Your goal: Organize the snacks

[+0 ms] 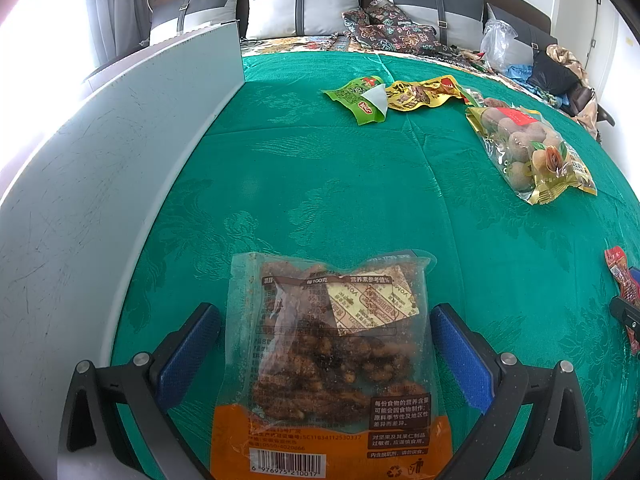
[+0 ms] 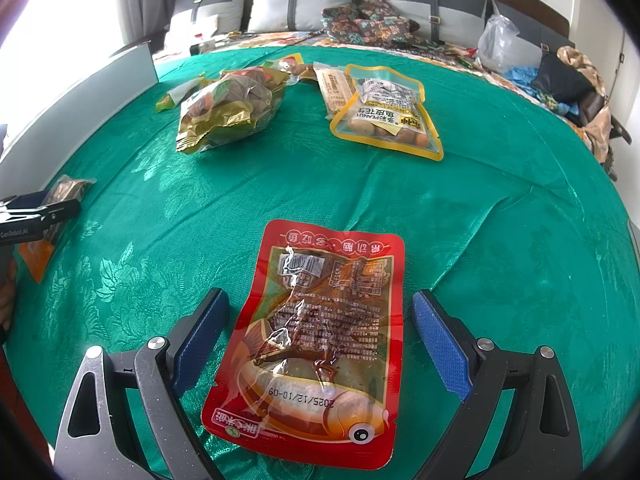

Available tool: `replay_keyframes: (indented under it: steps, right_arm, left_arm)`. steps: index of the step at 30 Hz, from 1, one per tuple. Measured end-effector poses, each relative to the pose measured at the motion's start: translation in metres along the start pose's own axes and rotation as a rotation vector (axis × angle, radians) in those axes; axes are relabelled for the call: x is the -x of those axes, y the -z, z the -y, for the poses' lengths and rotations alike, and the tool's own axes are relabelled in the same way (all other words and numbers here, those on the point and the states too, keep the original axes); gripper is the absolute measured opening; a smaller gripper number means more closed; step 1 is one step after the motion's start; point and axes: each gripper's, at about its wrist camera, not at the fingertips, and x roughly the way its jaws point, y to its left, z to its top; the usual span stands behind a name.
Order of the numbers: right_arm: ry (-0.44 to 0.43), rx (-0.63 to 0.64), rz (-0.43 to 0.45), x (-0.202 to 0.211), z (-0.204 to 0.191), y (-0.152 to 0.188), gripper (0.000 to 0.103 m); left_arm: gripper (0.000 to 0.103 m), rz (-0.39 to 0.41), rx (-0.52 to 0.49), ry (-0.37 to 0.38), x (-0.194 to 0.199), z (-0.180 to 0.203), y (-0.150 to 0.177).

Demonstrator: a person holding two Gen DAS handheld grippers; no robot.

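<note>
**Two packets framed, neither yet gripped**

We have the orange-bottomed nut packet (image 1: 328, 360) lying flat between the blue pads of our left claw (image 1: 326, 344), low in the middle of the left wrist view. The fingers stand wide, with green cloth showing on both sides of the packet. In the right wrist view the red fish packet (image 2: 316, 340) lies the same way, lower centre, with our right claw (image 2: 320, 340) spread wide around it and touching nothing that we can see.

We judge this to be the pick-up step for both packets. The next move calls for closing on thin, flat film that offers little edge, so each claw likely needs to pinch the packet's sides and crease it slightly.

The nut packet is clear, crinkly plastic over lumpy brown pieces, with a paper sachet inside. The fish packet is glossy, smooth and nearly flat.

Further up the green damask-patterned surface (image 2: 480, 200) lie a bulging bag of round brown fruit (image 2: 228, 116) and a yellow-rimmed peanut pouch (image 2: 388, 116). A pale grey upright panel (image 1: 100, 184) runs along the left of the left wrist view.
</note>
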Motion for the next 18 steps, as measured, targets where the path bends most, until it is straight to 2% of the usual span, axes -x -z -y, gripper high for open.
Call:
replay_keyframes:
  steps: [18]
  right_arm:
    - [0.002, 0.000, 0.006, 0.0011, -0.0003, 0.0000, 0.095]
  left_arm:
    - [0.103, -0.003, -0.004, 0.002, 0.0001, 0.0000, 0.0001]
